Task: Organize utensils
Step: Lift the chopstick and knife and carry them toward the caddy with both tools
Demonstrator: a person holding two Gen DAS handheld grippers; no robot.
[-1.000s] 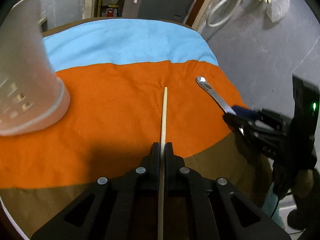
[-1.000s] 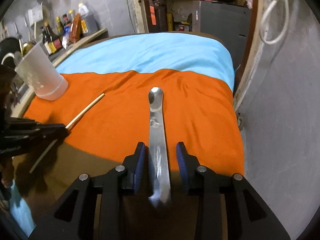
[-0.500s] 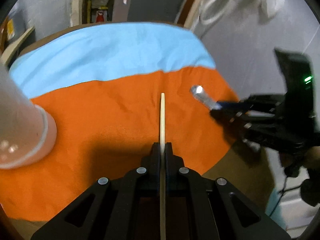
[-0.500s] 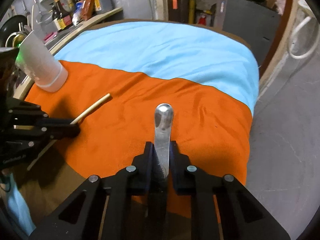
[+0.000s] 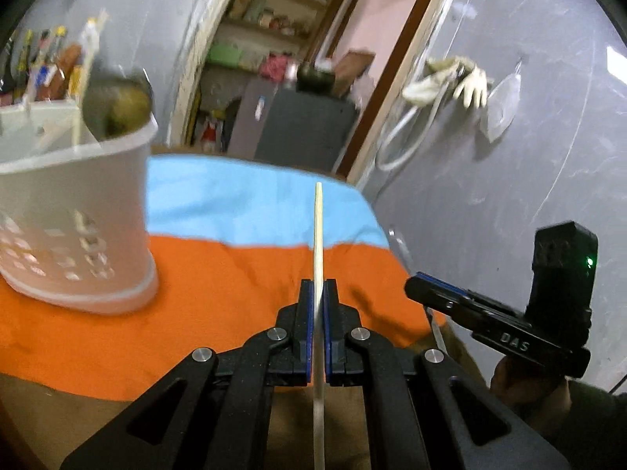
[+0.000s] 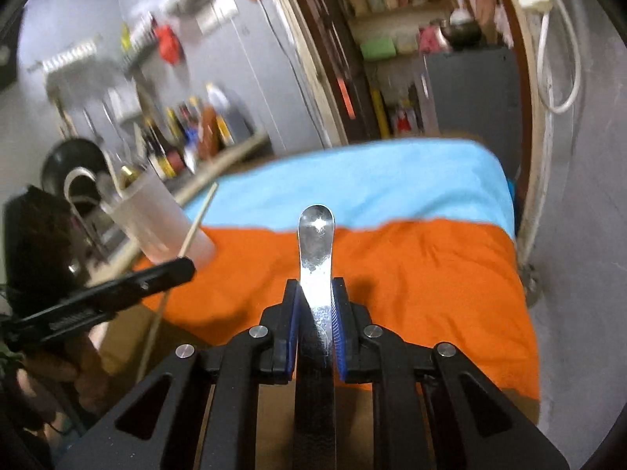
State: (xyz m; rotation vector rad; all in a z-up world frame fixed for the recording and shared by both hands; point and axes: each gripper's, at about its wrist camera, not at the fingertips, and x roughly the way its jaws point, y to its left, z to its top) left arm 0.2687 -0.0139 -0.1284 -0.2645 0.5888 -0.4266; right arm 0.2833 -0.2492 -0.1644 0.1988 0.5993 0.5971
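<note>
Two black grippers, left gripper [image 5: 319, 293] and right gripper [image 6: 317, 293], each with blue-faced fingers [image 5: 308, 313], round silver screws [image 5: 202, 353] along angled arms, triangular cut-outs behind. White "DAS" lettering and a green light [image 5: 589, 261] on the right one's side.

The letters "DAS" stand in white on the side of the right tool [image 5: 427, 293], seen from the left wrist; nothing else is legible.
</note>
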